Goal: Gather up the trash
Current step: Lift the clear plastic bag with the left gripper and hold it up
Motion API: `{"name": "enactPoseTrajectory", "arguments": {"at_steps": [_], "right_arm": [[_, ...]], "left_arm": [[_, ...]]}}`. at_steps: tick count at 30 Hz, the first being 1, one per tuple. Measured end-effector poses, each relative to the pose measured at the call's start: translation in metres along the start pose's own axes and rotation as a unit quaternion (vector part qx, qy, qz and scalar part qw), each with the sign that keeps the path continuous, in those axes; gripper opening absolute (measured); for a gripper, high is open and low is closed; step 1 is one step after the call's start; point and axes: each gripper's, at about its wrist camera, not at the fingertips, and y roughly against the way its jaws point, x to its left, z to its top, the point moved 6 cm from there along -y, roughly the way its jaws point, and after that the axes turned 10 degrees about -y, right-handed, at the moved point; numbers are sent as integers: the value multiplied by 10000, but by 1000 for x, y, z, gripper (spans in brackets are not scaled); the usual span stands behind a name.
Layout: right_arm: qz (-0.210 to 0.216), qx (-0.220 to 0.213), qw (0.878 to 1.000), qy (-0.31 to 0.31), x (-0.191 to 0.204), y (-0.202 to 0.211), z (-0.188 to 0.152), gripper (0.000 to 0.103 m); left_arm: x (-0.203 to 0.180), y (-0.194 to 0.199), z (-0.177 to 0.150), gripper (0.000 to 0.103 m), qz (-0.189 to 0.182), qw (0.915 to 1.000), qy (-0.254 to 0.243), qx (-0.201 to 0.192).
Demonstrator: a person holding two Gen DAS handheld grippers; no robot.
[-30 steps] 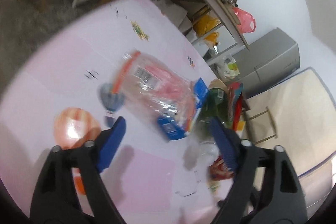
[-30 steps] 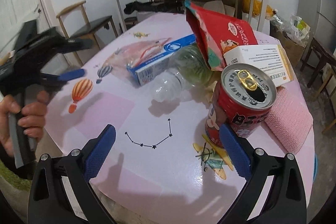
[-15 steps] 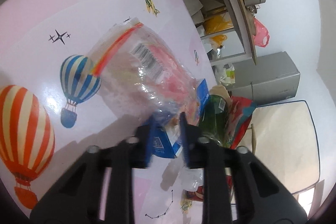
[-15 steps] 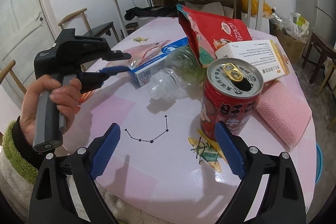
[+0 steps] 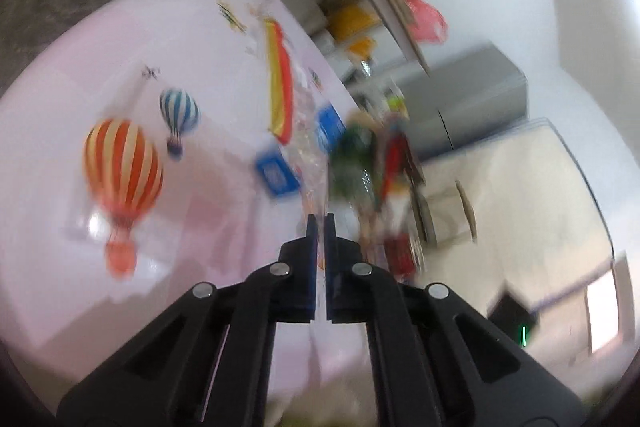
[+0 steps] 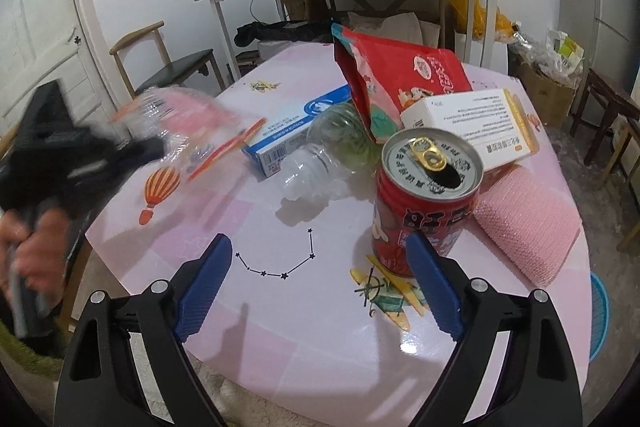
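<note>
My left gripper [image 5: 320, 223] has its jaws clenched on a corner of the clear plastic bag [image 6: 188, 123], and in the right view that bag hangs blurred above the left edge of the counter [image 6: 280, 307], off the surface as far as I can judge. From the left wrist the film runs straight ahead out of the jaws, its red and yellow strip [image 5: 278, 83] pointing away from me.

My right gripper [image 6: 320, 291] hovers released, jaws spread wide, low over the near edge. The red can [image 6: 424, 203] stands upright just ahead and to the right, right beside the right-hand pad, not yet between the two. That is what I watch: the can's long axis is vertical, so I would shift right to straddle it side-on.

Behind it lie the clear bottle [image 6: 320, 163] on its side, the blue and white box [image 6: 296, 131], the red snack pouch [image 6: 400, 75] and the white carton [image 6: 468, 123]. All nearer my right hand than my left.
</note>
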Motion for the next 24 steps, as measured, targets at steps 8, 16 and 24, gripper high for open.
{"name": "enactPoseTrajectory", "arguments": {"at_steps": [8, 16, 24], "right_arm": [[36, -64, 10000, 44, 7, 4, 4, 86], [214, -8, 9993, 311, 34, 2, 4, 79], [489, 350, 9963, 617, 66, -38, 11, 56]], "left_arm": [[-17, 52, -42, 2, -1184, 9913, -172, 547], [49, 26, -43, 18, 315, 9954, 397, 814], [56, 32, -45, 28, 931, 9934, 303, 596]]}}
